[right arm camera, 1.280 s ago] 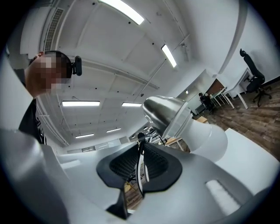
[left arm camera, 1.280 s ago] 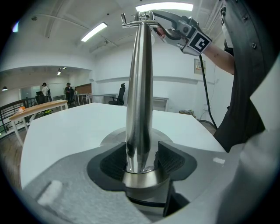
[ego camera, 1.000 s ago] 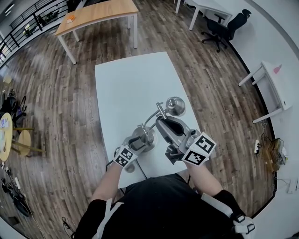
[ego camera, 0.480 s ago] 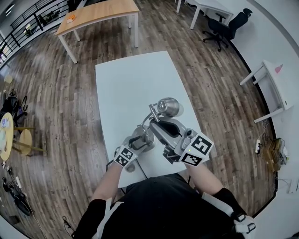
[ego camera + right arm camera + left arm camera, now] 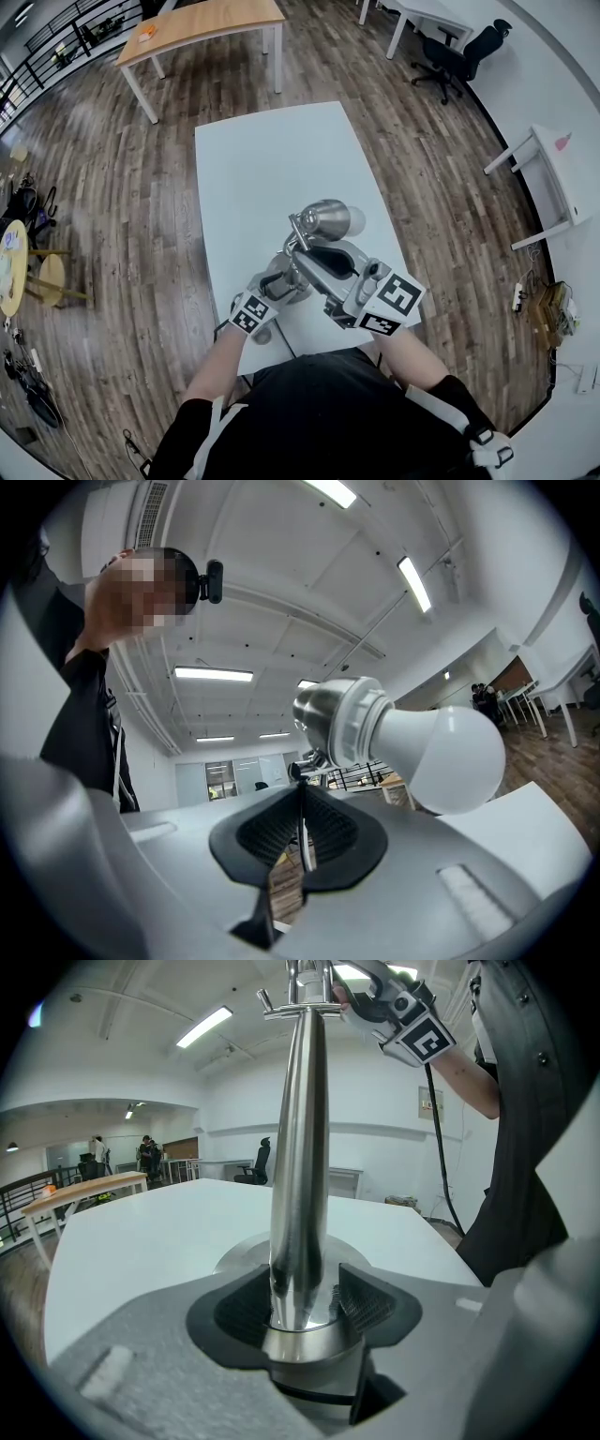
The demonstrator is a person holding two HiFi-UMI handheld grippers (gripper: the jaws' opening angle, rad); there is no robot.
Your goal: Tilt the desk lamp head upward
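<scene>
My left gripper (image 5: 305,1302) is clamped on the silver metal desk lamp (image 5: 309,244), low on its tapered upright stem (image 5: 298,1147). Both dark ribbed pads press against the stem just above the collar where it meets the round flat base (image 5: 234,1252). The lamp stands at the near end of the white rectangular table (image 5: 262,159), close to my body, and the far part of the tabletop is bare.

My right gripper (image 5: 302,832) reaches in from the near right to the top of the stem, just behind the lamp's cone-shaped head (image 5: 342,719). Its jaws are closing and are almost together, with only a thin bright strip of the lamp's metal neck between the pads. The head sits just above and beyond the jaw tips. Its white round bulb (image 5: 441,757) points to the right and a little downward in the right gripper view. From the head view, the head lies right of the stem, with the bulb end toward the table's right edge. The two grippers are close together, the left low and the right high on the lamp.
</scene>
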